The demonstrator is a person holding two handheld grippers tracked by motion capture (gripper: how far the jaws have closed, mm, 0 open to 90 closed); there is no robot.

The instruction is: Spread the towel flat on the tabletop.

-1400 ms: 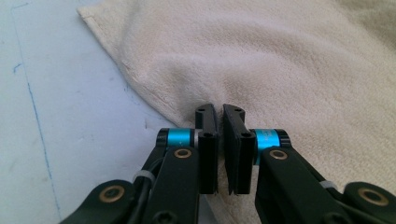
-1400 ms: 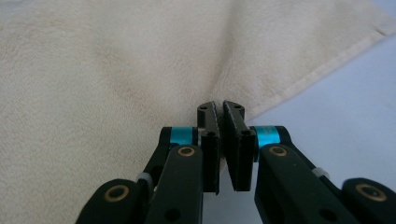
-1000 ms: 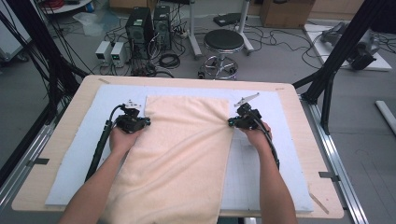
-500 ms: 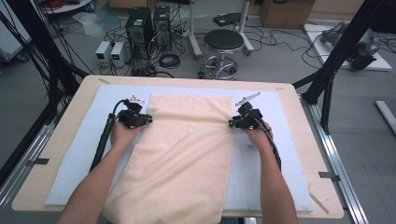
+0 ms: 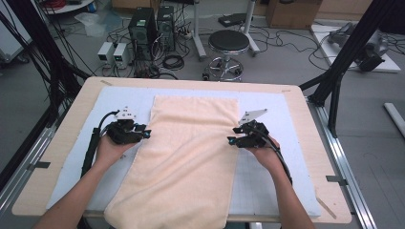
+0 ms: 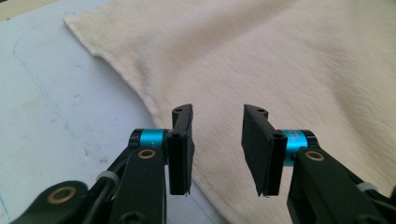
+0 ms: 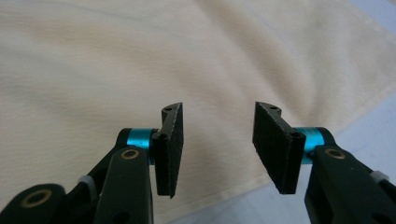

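Note:
A cream towel [image 5: 191,152] lies flat along a pale blue mat [image 5: 270,171], with its near end hanging over the table's front edge. My left gripper [image 5: 146,134] sits at the towel's left edge and points inward. My right gripper [image 5: 231,141] mirrors it at the right edge. In the left gripper view my left gripper [image 6: 217,116] stands open above the towel's hem [image 6: 154,105], nothing between the pads. In the right gripper view my right gripper [image 7: 217,112] is open over the towel [image 7: 140,56] too. Both sets of jaws have just been opening.
Bare mat [image 6: 46,93] runs along both sides of the towel on the wooden table [image 5: 71,119]. Beyond the far edge are a round stool [image 5: 229,43], computer towers [image 5: 153,28] and floor cables. Black frame posts [image 5: 344,62] stand at the table's left and right.
Both grippers let go of the towel near its far corners, opened, and drew back toward the person along its side edges. The towel now lies flat.

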